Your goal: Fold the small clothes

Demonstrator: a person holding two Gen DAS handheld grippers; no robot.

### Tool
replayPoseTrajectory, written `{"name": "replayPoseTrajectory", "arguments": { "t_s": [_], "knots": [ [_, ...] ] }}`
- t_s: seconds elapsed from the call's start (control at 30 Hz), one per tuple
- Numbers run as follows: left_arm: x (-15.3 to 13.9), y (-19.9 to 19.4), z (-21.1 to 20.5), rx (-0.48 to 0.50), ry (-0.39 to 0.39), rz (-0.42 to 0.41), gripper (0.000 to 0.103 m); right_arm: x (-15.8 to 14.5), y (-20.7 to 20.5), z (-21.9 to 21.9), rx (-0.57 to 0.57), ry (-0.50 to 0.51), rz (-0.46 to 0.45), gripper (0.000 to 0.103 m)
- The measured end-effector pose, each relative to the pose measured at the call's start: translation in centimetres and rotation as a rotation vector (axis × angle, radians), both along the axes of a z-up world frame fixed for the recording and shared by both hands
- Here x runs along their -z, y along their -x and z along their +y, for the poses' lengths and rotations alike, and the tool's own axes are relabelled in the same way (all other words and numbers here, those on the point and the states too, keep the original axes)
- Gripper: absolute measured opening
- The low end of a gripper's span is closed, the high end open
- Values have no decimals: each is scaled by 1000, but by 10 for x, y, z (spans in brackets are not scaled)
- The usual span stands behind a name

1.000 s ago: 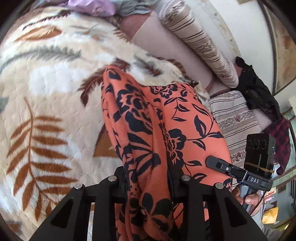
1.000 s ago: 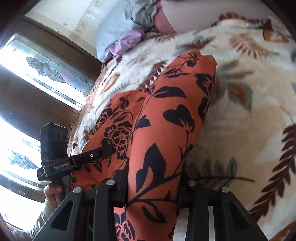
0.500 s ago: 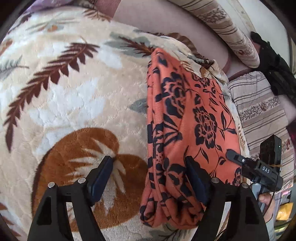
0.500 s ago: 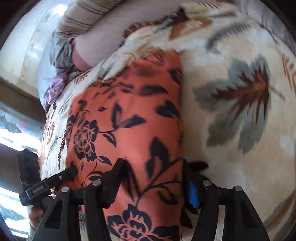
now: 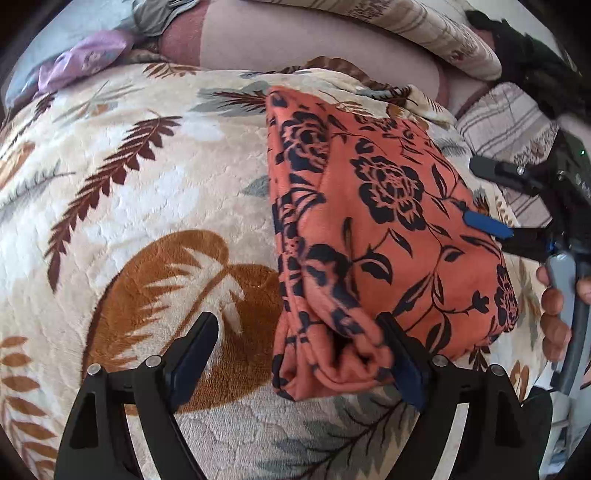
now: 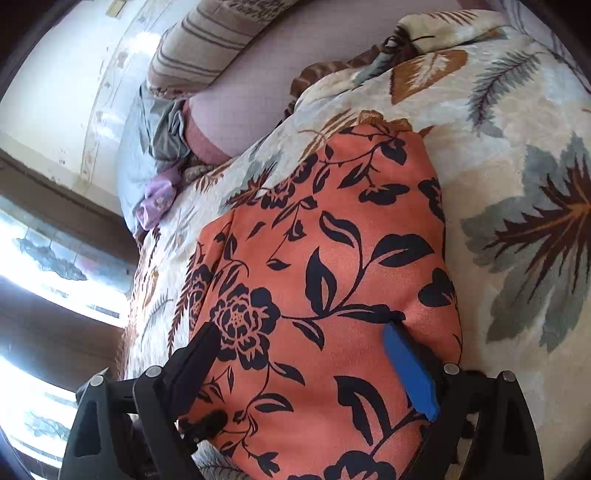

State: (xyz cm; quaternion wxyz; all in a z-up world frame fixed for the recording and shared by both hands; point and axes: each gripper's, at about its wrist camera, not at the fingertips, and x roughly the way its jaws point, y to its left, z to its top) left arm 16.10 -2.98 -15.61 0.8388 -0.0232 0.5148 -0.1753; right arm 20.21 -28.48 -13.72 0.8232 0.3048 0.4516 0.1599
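Observation:
An orange garment with a black flower print (image 5: 388, 229) lies folded on a cream blanket with leaf patterns (image 5: 147, 206). My left gripper (image 5: 299, 354) is open at the garment's near left corner; the rolled edge lies between its fingers, apart from the left finger. My right gripper (image 6: 306, 354) is open and rests over the garment (image 6: 325, 280). It also shows in the left wrist view (image 5: 491, 199) at the garment's right edge, with a blue pad on the cloth.
A striped pillow (image 5: 424, 29) and a pink sheet (image 5: 295, 40) lie beyond the blanket. A purple cloth (image 5: 85, 62) lies at the far left, dark clothes (image 5: 532, 48) at the far right. A bright window (image 6: 44, 258) is beside the bed.
Both grippers were shut on the hanging garment one second ago. They laid it down on the blanket, opened, and now stand wide open over the folded cloth.

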Motion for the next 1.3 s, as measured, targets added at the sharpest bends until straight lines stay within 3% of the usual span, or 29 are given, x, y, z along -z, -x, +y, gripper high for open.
{"name": "replayPoseTrajectory", "arguments": {
  "t_s": [0.07,0.17,0.3,0.47,0.6,0.8,1.3],
  "knots": [
    [-24,14,4,9,5,-67,87,-25,18,7,-2,62,-56,91],
    [-56,45,11,-37,-48,-206,88,-58,60,11,25,163,-148,92],
    [-79,88,17,-138,-145,-332,95,-67,126,17,66,360,-158,92],
    [-82,118,17,-195,-143,-260,95,-34,186,35,2,465,-40,92],
    [-90,136,8,-190,-151,-264,95,-29,212,49,-22,539,-27,92],
    [-106,144,0,-219,-226,-302,96,-52,218,50,11,594,-72,98],
    [-116,135,8,-264,-198,-294,95,-60,214,46,51,658,-94,98]
  ]
}}
